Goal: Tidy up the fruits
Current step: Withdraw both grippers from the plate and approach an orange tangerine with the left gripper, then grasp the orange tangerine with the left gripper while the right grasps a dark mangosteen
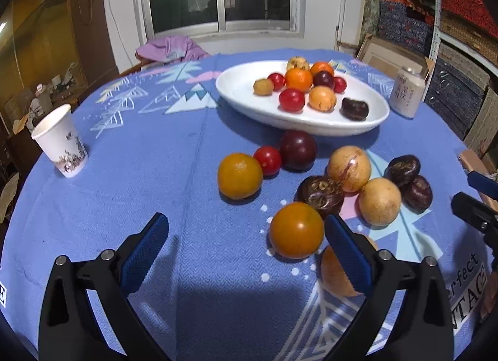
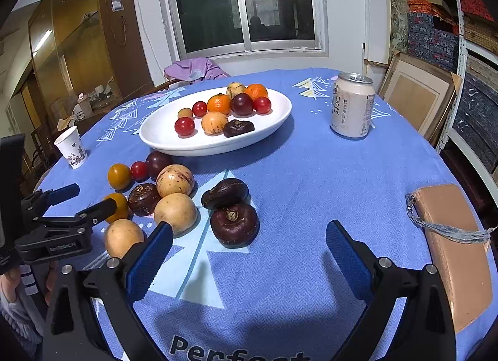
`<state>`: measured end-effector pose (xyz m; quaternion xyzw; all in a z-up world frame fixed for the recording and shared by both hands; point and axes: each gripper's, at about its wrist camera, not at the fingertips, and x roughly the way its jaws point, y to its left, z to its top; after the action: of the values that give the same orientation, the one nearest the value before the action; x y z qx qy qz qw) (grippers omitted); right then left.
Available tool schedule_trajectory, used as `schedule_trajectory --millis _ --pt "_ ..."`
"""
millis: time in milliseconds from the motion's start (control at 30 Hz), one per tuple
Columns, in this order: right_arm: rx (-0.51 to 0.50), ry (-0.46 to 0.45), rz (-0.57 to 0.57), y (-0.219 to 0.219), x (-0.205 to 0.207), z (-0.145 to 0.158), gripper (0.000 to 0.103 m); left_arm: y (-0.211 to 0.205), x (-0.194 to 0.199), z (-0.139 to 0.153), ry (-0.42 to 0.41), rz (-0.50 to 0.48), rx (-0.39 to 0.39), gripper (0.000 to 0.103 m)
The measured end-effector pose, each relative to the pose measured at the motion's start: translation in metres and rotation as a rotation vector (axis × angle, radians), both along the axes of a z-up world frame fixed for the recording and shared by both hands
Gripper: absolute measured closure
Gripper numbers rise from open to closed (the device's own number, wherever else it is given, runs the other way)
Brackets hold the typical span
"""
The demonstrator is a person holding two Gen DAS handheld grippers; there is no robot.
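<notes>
- The left gripper (image 1: 246, 235) is spread wide and grasps nothing; its two blue-padded fingers hover low over a blue patterned tablecloth (image 1: 124, 193).
- A small orange fruit (image 1: 296, 230) lies on the cloth just inside the right-hand finger, at about 1 o'clock from the gap; whether it touches the pad cannot be told.
- A tan round fruit (image 1: 334, 270) sits partly hidden behind that same finger.
- Farther out, toward 12 and 1 o'clock, more loose fruit is clustered: a second orange fruit (image 1: 239, 176), a red cherry tomato (image 1: 267, 160), a dark plum (image 1: 298, 150), two more tan fruits and three dark brown water chestnuts.
- Beyond the cluster, at 12 o'clock, a white oval plate (image 1: 236, 87) holds about ten pieces: oranges, red tomatoes, a plum, tan fruits and one water chestnut.
- A paper cup (image 1: 60, 141) stands at 10 o'clock, well apart from the fruit.
- The right gripper (image 2: 249, 252) is likewise released and empty, fingers wide apart above the cloth.
- A dark water chestnut (image 2: 234, 224) lies at its 12 o'clock, just beyond the fingertips, with another (image 2: 224, 193) touching it behind.
- A drink can (image 2: 352, 106) stands at 1 o'clock, and a tan pouch (image 2: 451, 255) lies at 3 o'clock near the table edge.
</notes>
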<state>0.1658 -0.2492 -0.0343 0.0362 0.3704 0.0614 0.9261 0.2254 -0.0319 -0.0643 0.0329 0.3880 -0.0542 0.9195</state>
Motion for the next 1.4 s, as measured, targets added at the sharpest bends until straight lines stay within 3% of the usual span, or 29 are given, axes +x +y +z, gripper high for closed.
schedule_trajectory --millis 100,233,367,533,600,933,1400 --pt "0.005 0.0 0.0 0.0 0.0 0.0 0.003 0.012 -0.004 0.005 -0.021 0.022 0.008 0.004" --pt "0.016 -0.001 -0.001 -0.002 0.0 0.001 0.003 0.037 -0.019 0.011 -0.05 0.131 0.065 0.004" --pt "0.023 -0.002 -0.002 -0.004 0.0 0.001 0.003 0.051 -0.028 0.015 -0.042 0.126 -0.033 0.004" --pt "0.02 0.002 0.002 -0.003 0.0 0.001 0.003 0.026 -0.029 0.006 -0.055 0.071 0.103 0.004" --pt "0.019 0.001 0.005 -0.002 0.0 0.001 0.003 0.022 -0.029 0.002 -0.044 0.052 0.12 0.004" --pt "0.024 0.004 0.004 -0.002 -0.001 0.001 0.003 0.06 -0.025 0.002 0.002 0.1 -0.074 0.004" --pt "0.014 0.015 0.02 0.002 0.0 -0.003 0.003 0.057 -0.023 -0.004 0.023 0.078 -0.074 0.004"
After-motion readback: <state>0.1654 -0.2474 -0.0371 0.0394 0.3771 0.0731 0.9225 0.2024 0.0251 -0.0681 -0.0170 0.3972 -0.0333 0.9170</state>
